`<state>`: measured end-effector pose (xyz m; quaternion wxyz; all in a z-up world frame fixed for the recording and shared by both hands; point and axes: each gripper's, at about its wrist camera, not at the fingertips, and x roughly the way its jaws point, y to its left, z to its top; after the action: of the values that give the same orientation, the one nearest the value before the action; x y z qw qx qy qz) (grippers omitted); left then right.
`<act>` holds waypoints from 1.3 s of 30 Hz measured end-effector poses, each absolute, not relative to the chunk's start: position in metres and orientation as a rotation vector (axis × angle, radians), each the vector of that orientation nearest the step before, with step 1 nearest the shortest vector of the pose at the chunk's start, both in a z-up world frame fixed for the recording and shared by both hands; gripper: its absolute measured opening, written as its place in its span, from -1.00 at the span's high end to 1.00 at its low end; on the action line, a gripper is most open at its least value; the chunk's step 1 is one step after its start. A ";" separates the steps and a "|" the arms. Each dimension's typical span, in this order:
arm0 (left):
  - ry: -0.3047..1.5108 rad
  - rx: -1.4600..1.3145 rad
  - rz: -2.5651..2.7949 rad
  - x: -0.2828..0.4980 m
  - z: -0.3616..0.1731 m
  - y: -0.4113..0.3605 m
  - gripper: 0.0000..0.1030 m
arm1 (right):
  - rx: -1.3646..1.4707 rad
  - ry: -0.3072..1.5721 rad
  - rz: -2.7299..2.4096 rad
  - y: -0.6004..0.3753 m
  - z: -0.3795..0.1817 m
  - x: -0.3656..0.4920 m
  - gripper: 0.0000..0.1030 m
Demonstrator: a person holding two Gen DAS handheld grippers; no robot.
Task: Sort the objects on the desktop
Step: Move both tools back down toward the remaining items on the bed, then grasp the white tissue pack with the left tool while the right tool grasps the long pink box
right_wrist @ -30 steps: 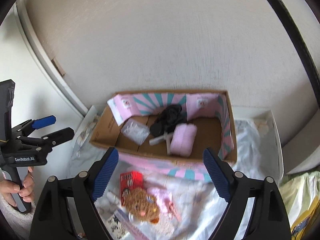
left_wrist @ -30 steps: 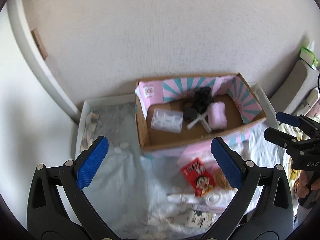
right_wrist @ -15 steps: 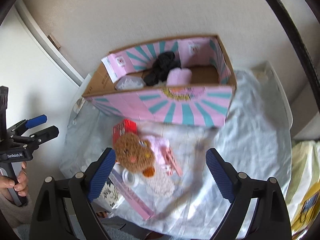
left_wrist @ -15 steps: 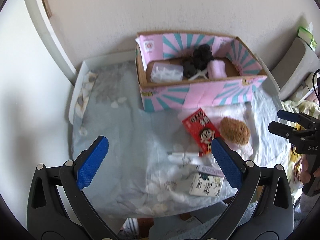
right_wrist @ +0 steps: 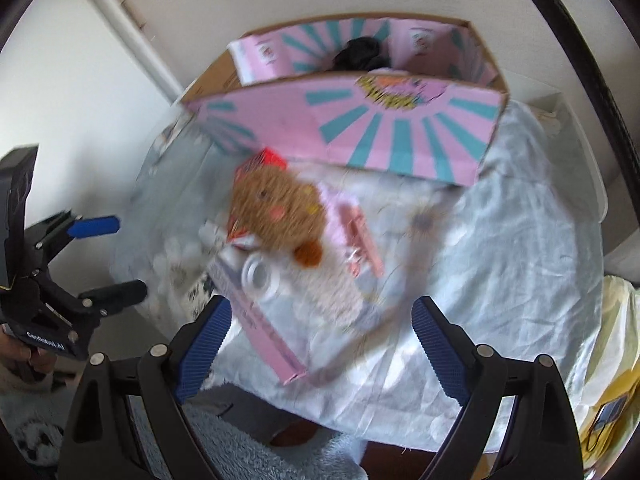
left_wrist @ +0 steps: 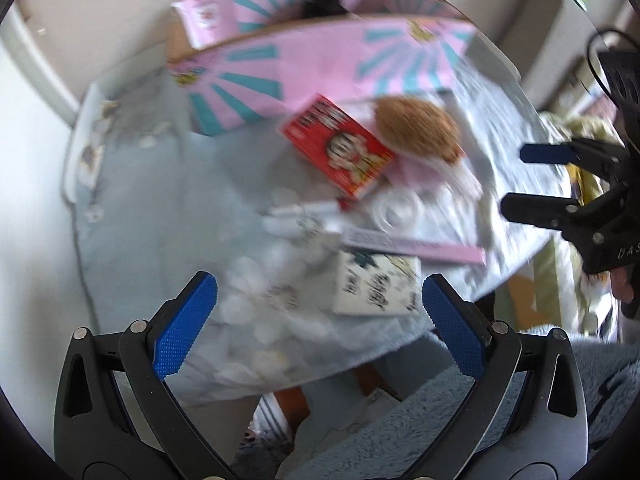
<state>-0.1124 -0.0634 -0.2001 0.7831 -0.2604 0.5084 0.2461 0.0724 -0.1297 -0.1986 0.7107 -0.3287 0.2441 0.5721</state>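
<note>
A pink and teal cardboard box [left_wrist: 320, 64] [right_wrist: 360, 128] stands at the table's far side with a black item [right_wrist: 358, 54] inside. In front of it lie a red snack box [left_wrist: 338, 146], a brown plush toy [left_wrist: 416, 128] [right_wrist: 276, 208], a white tape roll [left_wrist: 398, 210] [right_wrist: 260, 276], a long pink box [left_wrist: 412, 246] [right_wrist: 264, 336] and a white printed packet [left_wrist: 378, 286]. My left gripper [left_wrist: 318, 314] hangs open over the table's near edge, by the packet. My right gripper [right_wrist: 320, 336] is open above the pink box and a pale fluffy cloth [right_wrist: 332, 300], holding nothing.
A light blue floral cloth [left_wrist: 168, 208] [right_wrist: 500, 240] covers the small table. White wall runs behind the box. A fluffy blue rug [left_wrist: 440, 420] lies below the near edge. Yellow and green fabric [right_wrist: 608, 360] sits at the right. A hand [right_wrist: 24, 360] grips the left tool.
Both grippers have come down and tilted further toward the table. The box slid up in both views and the loose items now fill the middle. Both stay open.
</note>
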 end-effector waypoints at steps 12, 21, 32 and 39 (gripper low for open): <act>1.164 -0.556 0.456 -0.086 -0.240 -0.088 -0.99 | -0.867 0.581 1.326 -0.129 -0.242 0.062 -0.04; 1.175 -0.550 0.473 -0.080 -0.259 -0.087 -0.91 | -0.942 0.573 1.364 -0.118 -0.263 0.050 0.37; 1.187 -0.538 0.466 -0.078 -0.268 -0.085 -0.55 | -0.971 0.547 1.379 -0.109 -0.269 0.051 0.55; 1.179 -0.518 0.481 -0.081 -0.267 -0.084 -0.26 | -0.983 0.529 1.405 -0.108 -0.270 0.050 0.65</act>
<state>-0.0808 -0.0843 -0.2673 0.7729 -0.2389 0.5443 0.2220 0.0503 -0.1078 -0.2703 0.6239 -0.4281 0.2303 0.6120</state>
